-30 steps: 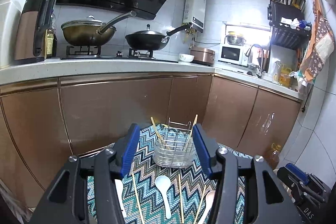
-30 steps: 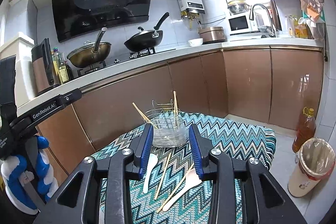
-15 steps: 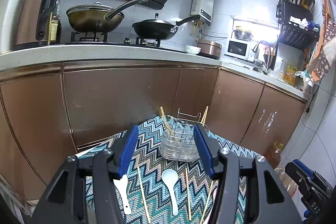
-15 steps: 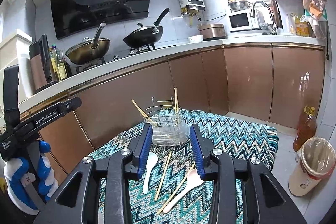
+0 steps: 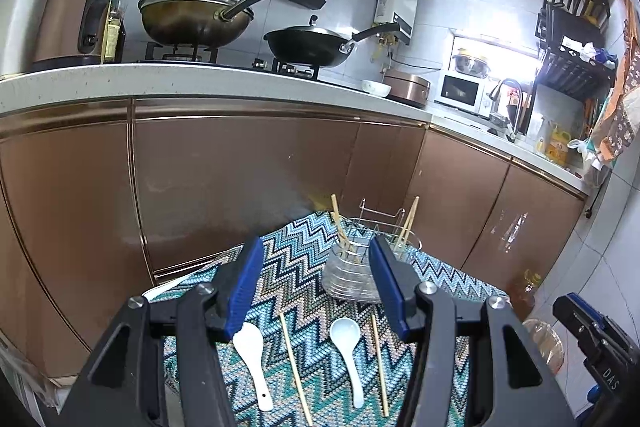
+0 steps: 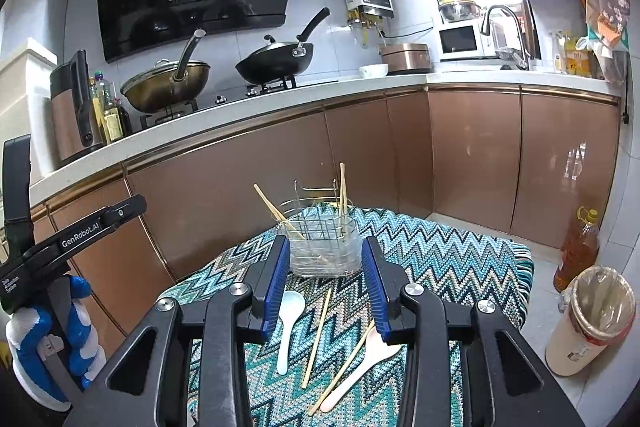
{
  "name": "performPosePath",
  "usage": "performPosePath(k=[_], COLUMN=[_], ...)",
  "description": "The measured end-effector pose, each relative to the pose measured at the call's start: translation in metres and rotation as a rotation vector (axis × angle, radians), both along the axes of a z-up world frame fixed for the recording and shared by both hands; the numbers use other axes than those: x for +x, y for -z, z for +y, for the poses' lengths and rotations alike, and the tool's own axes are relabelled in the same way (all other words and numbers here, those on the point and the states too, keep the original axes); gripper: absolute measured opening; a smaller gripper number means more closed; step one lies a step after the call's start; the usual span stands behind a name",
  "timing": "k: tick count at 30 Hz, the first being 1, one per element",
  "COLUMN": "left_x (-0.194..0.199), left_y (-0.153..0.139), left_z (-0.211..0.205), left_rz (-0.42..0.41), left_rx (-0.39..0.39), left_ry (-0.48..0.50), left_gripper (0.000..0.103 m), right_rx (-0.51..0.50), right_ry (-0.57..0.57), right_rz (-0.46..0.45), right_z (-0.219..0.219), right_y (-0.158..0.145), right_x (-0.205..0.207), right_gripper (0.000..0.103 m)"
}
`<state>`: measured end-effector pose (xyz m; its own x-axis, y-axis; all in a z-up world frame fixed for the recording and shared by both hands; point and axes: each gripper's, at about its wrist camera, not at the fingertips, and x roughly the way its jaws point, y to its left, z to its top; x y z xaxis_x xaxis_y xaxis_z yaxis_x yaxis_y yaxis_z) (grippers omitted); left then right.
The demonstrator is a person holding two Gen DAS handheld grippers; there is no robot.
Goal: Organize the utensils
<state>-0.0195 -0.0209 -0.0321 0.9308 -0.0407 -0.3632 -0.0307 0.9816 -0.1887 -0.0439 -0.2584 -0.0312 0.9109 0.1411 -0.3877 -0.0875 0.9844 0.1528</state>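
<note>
A small surface (image 5: 304, 251) draped in a blue zigzag cloth stands before copper kitchen cabinets, with utensils scattered loose on it; both grippers hover above its near edge, neither touching anything. Going left to right in the left wrist view: the left gripper (image 5: 316, 287) has its blue-padded fingers (image 5: 245, 287) spread wide and empty; below them lies a white spoon (image 5: 253, 351), then a wooden chopstick (image 5: 295, 361), a second white spoon (image 5: 347, 343), and another chopstick (image 5: 379, 359); beyond these, at the far end of the cloth, sits the wire utensil holder (image 5: 354, 273) with a few chopsticks already leaning in it. In the right wrist view, the right gripper (image 6: 325, 287) is likewise wide open and holds nothing; under it lie a white spoon (image 6: 289, 323), a chopstick (image 6: 317, 337), and a pale wooden spoon (image 6: 362, 367) crossed by one more chopstick (image 6: 345, 367), with the holder (image 6: 323, 247) just beyond.

The step in hand appears to be choosing the next utensil to collect; the work looks partly done, since several pieces remain loose. The next move likely calls for lowering one gripper over a single thin piece, closing on it squarely, then lifting and tipping it upright into the holder.
</note>
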Motion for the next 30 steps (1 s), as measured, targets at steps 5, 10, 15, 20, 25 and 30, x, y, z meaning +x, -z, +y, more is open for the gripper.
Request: performPosePath(k=[5, 10, 15, 20, 25, 30], left_x=[0.007, 0.014, 0.027, 0.045, 0.069, 0.105], left_y=[0.007, 0.015, 0.026, 0.038, 0.055, 0.084], left_z=[0.012, 0.020, 0.029, 0.044, 0.058, 0.055], left_rz=[0.013, 0.025, 0.061, 0.117, 0.206, 0.374], left_rx=[-0.007, -0.022, -0.050, -0.070, -0.093, -0.141], left_ry=[0.016, 0.035, 0.058, 0.069, 0.097, 0.190], left_gripper=[0.053, 0.053, 0.053, 0.053, 0.053, 0.052], right_rx=[-0.018, -0.041, -0.057, -0.061, -0.030, 0.026], right_ry=[0.022, 0.035, 0.031, 0.006, -0.035, -0.101], right_rz=[0.007, 0.024, 0.047, 0.092, 0.188, 0.333], right_z=[0.009, 0.016, 0.019, 0.018, 0.014, 0.011], right_y=[0.001, 0.004, 0.008, 0.015, 0.032, 0.061], right_x=[0.003, 0.009, 0.017, 0.036, 0.070, 0.112], right_gripper=[0.037, 0.038, 0.038, 0.038, 0.038, 0.038])
